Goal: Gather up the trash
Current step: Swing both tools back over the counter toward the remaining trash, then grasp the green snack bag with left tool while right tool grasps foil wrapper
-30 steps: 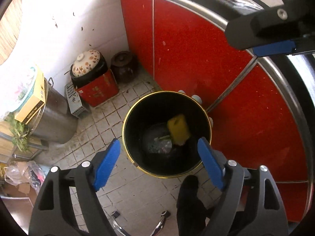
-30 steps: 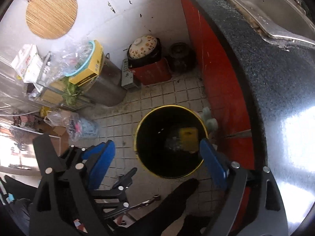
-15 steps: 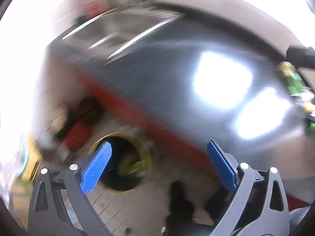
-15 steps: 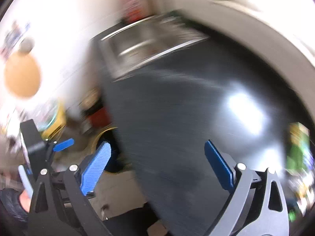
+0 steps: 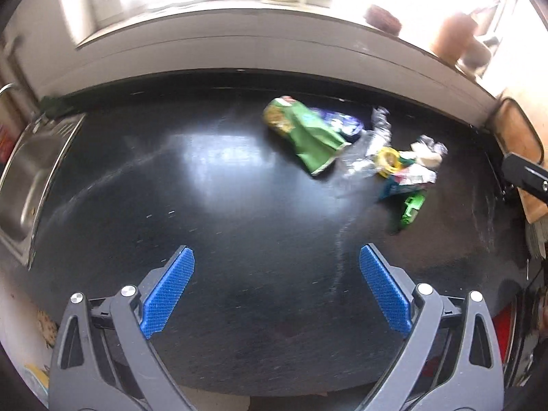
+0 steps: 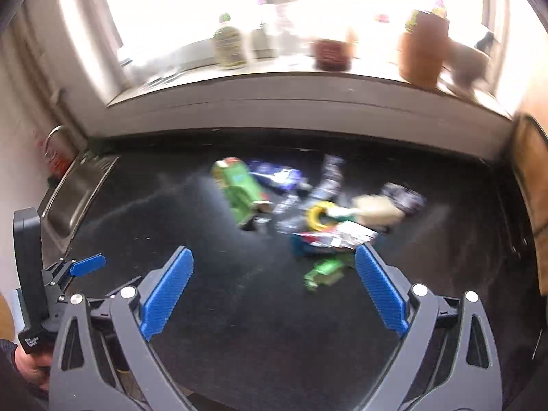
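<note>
A heap of trash lies on the black countertop (image 5: pixel 239 205). It holds a green snack bag (image 5: pixel 308 137) (image 6: pixel 239 188), a purple wrapper (image 5: pixel 342 123), a yellow ring (image 5: pixel 388 159) (image 6: pixel 318 215), a blue-and-white wrapper (image 6: pixel 328 239) and a small crumpled green piece (image 5: pixel 411 209) (image 6: pixel 323 270). My left gripper (image 5: pixel 275 257) hangs open over bare counter, left of and nearer than the heap. My right gripper (image 6: pixel 274 257) is open too, with nothing between its pads. The green piece lies just beyond its right fingertip (image 6: pixel 366 260). The left gripper's blue pad (image 6: pixel 85 263) shows at the right wrist view's left edge.
A steel sink (image 5: pixel 24 178) (image 6: pixel 75 198) is set into the counter at the left. The windowsill behind carries a bottle (image 6: pixel 229 46) and clay pots (image 6: pixel 421 48). A wooden board (image 5: pixel 520 137) stands at the right end. The right gripper's body (image 5: pixel 527 174) pokes into the left wrist view's right edge.
Both grippers swung up from the black bin on the floor to the countertop, and the trash heap came into view. Their jaws stand slightly wider than before.
</note>
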`<state>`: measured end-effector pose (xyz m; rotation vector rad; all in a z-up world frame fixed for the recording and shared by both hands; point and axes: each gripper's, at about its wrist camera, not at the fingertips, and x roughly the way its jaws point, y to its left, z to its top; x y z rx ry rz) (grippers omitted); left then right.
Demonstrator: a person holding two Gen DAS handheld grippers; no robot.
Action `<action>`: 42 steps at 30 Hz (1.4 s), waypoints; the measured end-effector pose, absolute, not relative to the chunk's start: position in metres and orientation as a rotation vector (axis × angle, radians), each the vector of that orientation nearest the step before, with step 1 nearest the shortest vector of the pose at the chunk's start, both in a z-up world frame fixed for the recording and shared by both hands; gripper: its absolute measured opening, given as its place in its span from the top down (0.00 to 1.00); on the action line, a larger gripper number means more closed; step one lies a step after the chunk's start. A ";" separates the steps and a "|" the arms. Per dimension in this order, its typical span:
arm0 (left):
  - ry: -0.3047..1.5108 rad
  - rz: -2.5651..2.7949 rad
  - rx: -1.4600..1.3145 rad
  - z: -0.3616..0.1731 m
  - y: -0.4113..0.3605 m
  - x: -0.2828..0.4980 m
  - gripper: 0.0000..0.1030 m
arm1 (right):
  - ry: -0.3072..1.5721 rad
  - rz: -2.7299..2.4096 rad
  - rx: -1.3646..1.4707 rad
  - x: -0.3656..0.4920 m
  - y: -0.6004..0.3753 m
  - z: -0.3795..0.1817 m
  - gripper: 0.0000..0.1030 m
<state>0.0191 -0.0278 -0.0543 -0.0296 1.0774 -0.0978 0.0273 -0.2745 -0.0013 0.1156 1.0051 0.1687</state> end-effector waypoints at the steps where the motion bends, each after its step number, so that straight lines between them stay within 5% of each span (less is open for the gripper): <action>1: 1.078 -0.100 -0.021 -0.054 -0.035 0.019 0.08 | 1.009 0.160 0.133 0.027 -0.286 -0.004 0.10; 16: 1.130 0.006 -0.084 -0.071 -0.071 0.120 0.08 | 1.050 0.200 0.136 0.109 -0.309 -0.032 0.10; 27: 1.214 0.137 -0.141 -0.143 -0.079 0.220 0.08 | 1.303 0.156 0.135 0.244 -0.305 -0.151 0.18; 34: 1.258 0.140 -0.159 -0.168 -0.082 0.244 0.09 | 1.390 0.140 0.098 0.274 -0.298 -0.195 0.38; 37: 1.256 0.128 -0.181 -0.170 -0.080 0.247 0.37 | 1.385 0.158 0.082 0.276 -0.293 -0.191 0.73; 38: 1.257 0.125 -0.178 -0.169 -0.078 0.247 0.44 | 1.384 0.160 0.086 0.276 -0.292 -0.189 0.75; 42: 1.236 0.121 -0.148 -0.156 -0.073 0.239 0.48 | 1.320 0.164 0.058 0.272 -0.289 -0.164 0.77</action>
